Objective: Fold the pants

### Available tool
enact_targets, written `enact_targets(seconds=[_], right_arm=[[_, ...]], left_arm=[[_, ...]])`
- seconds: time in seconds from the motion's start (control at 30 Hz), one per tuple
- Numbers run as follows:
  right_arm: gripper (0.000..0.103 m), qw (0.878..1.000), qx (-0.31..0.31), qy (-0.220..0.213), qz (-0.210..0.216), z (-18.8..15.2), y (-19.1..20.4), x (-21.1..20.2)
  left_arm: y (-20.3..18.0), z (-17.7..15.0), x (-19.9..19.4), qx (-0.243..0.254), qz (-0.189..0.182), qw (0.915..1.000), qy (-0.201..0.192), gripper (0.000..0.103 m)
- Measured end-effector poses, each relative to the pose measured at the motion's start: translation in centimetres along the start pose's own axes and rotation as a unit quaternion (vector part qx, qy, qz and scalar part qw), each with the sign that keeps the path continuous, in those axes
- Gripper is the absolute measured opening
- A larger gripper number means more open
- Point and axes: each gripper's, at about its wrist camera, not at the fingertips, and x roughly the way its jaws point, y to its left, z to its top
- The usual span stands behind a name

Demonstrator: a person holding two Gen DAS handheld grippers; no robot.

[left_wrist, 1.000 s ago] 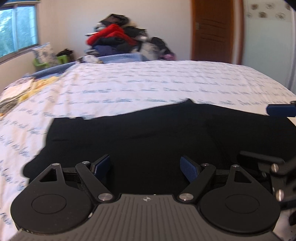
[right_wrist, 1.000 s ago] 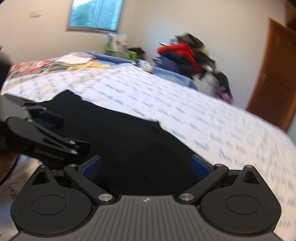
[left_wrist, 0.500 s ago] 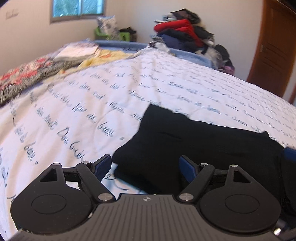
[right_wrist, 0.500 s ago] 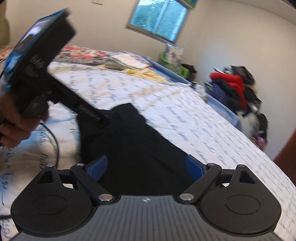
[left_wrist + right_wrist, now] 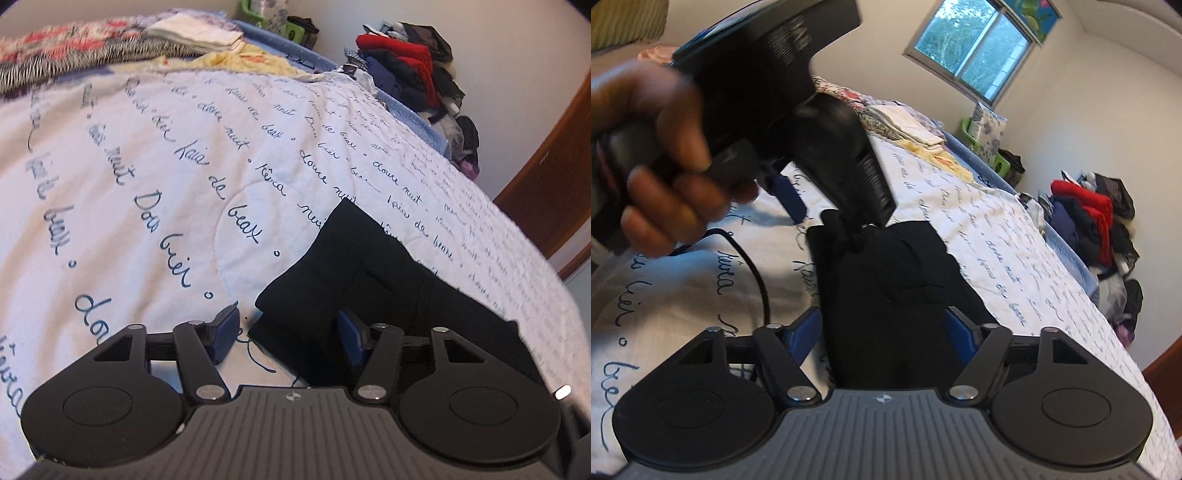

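I've got both grippers closing in on soft, floppy black pants (image 5: 369, 280): left gripper (image 5: 286, 338) spread around the corner, right gripper (image 5: 882, 334) straddling the edge, neither pinching.

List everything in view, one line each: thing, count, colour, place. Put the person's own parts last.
pants: one, black, on the quilt, one end between both grippers' jaws
quilt: one, white with blue script, covering the bed
folded linens: a stack, pale, far end of the bed
patterned fabric: red, black and white, beside the linens
clothes pile: one, red, navy and black, by the far wall
window: one, in the far wall
door: one, brown, at the right
cable: one, black, across the quilt
left gripper: black, blue pads, jaws just been closing around the pants' corner
right gripper: same, jaws just been closing, pants between
left hand: holding the left gripper's handle
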Motion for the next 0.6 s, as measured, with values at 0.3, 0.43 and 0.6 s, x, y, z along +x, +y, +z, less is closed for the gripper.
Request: enact_targets(seconds=[0.3, 0.43, 0.6], right_arm=[[0.032, 1.0, 0.019, 0.006, 0.022, 1.1, 0.7, 2.7], [0.015, 1.0, -0.011, -0.007, -0.015, 0.9, 2.1, 2.8], [0.009, 0.998, -0.043, -0.021, -0.04, 0.6, 3.4, 2.5]], left_arm=[[2.0, 0.7, 0.0, -0.089, -0.04, 0.9951, 0.019, 0.053], [2.7, 0.9, -0.4, -0.111, -0.057, 0.9918, 0.027, 0.053], [3.3, 0.7, -0.6, -0.143, -0.097, 0.9836, 0.053, 0.052]])
